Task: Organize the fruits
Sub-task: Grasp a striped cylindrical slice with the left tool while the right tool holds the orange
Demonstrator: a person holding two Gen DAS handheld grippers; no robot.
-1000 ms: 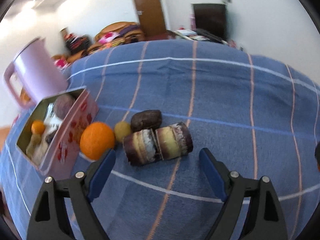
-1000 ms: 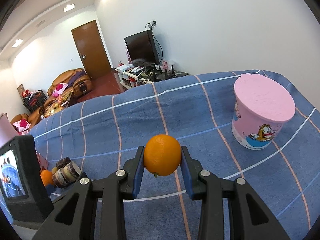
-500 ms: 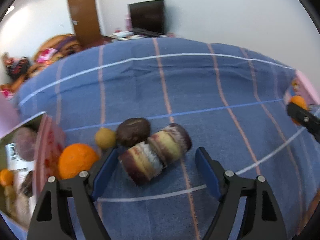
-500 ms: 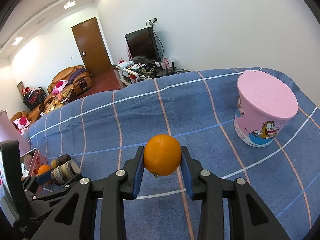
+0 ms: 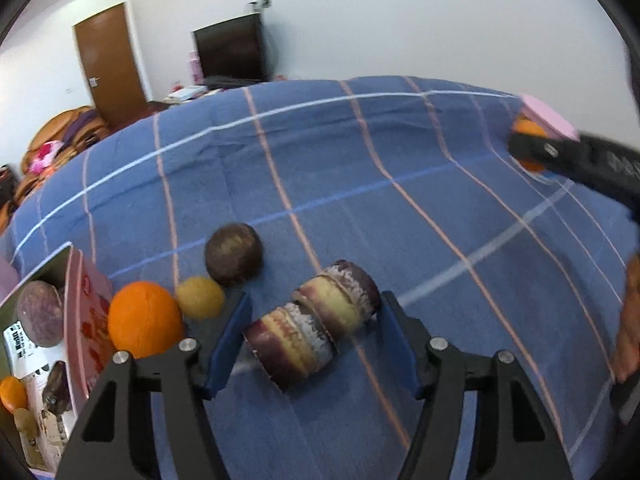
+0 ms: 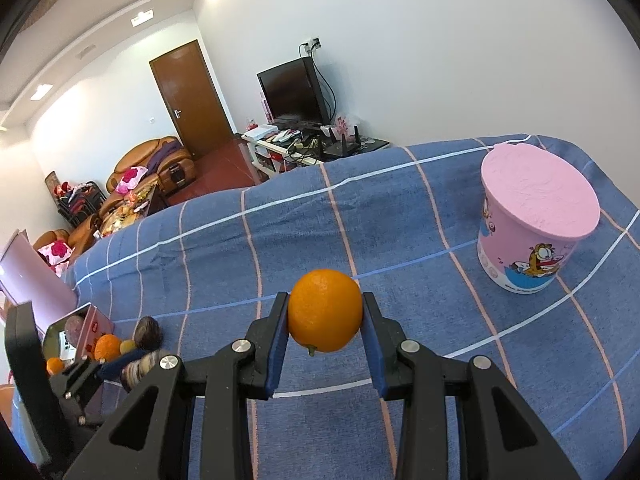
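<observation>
Nearest to us, the left gripper (image 5: 316, 334) has its fingers (image 5: 228, 336) spread on either side of the stacked cake roll (image 5: 314, 320), which lies on its side on the blue plaid bed cover (image 5: 360, 184). The roll's long axis runs on a slant from lower left to upper right, roughly across the gap between the two pads, so the pads face its two ends; the right pad sits just beside the far end, the left pad stands a little off the near end, and neither clearly presses yet. We judge the coming move to be a closing grip along that axis. This hand is by far the nearer one to the roll.

Just left of the fingers lie a large orange (image 5: 144, 320), a small yellow fruit (image 5: 200, 297) and a dark round fruit (image 5: 234, 254), clustered beside the pink tin box (image 5: 86, 320), which already holds several pieces.

Farther out, the right gripper (image 6: 325, 318) pinches a second orange (image 6: 325, 311) between its pads, held above the cover, with the lidded pink tub (image 6: 536, 220) beyond it to the right.

Compared with a second ago, the left fingers have just been closing in on the roll, the left view has swung toward the right, and the pink pitcher is no longer in it; the right gripper's hold looks unchanged.
</observation>
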